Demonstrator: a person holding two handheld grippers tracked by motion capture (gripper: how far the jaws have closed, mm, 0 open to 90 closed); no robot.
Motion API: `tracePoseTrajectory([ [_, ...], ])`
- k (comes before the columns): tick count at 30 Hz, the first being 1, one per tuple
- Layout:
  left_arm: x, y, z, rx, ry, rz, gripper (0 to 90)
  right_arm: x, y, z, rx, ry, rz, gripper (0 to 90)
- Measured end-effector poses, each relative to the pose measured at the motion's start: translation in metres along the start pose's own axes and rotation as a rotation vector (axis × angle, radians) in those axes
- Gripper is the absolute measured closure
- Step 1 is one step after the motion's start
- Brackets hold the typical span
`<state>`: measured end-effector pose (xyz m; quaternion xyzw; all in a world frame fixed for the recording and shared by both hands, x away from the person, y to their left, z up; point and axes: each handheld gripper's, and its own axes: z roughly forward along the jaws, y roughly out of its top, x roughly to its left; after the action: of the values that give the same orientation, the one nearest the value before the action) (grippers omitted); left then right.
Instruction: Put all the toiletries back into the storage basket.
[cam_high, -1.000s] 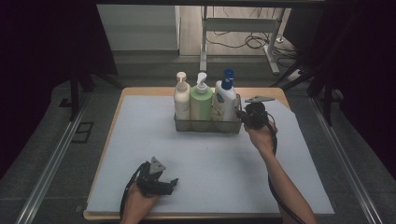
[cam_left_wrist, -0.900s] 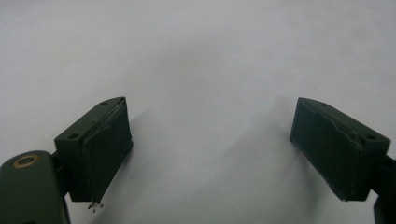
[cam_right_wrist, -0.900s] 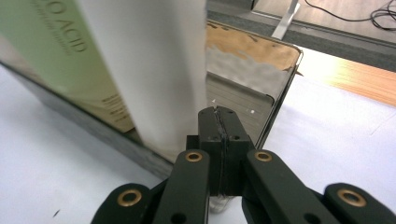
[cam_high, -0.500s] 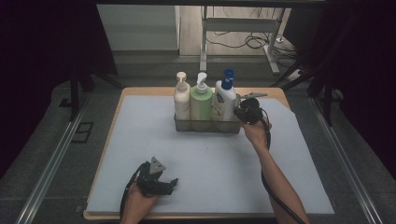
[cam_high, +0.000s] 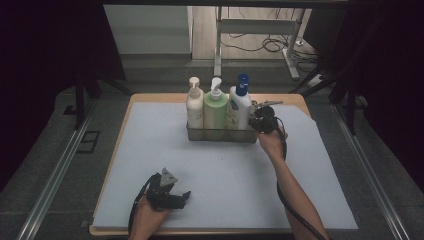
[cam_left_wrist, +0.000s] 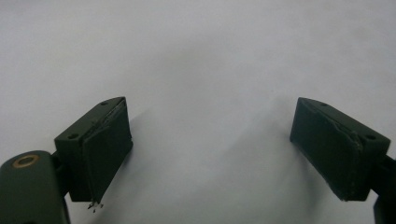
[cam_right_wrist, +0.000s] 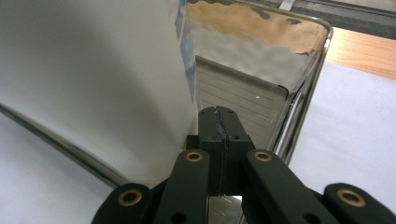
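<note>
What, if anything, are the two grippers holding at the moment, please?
Nothing: the right gripper is shut empty inside the metal caddy beside the white bottle; the left gripper is open.

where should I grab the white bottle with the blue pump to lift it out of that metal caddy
Probably by the neck just under the blue pump, coming from above and from the caddy's open right end. The white bottle with the blue pump stands upright at the right end of the metal caddy, whose wall hides its base, and the green bottle crowds its left side.

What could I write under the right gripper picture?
Shut tongs poke into a shiny tray beside a white bottle.
</note>
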<state>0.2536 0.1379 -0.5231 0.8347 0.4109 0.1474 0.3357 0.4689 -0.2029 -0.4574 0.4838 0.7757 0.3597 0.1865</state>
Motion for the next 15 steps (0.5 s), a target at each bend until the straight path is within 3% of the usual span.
tracePoseTrajectory([
  [15,0.000,0.000,0.000,0.000,-0.001,-0.001,12.3,0.011,0.000,0.000,0.005,0.038,-0.035,89.4],
])
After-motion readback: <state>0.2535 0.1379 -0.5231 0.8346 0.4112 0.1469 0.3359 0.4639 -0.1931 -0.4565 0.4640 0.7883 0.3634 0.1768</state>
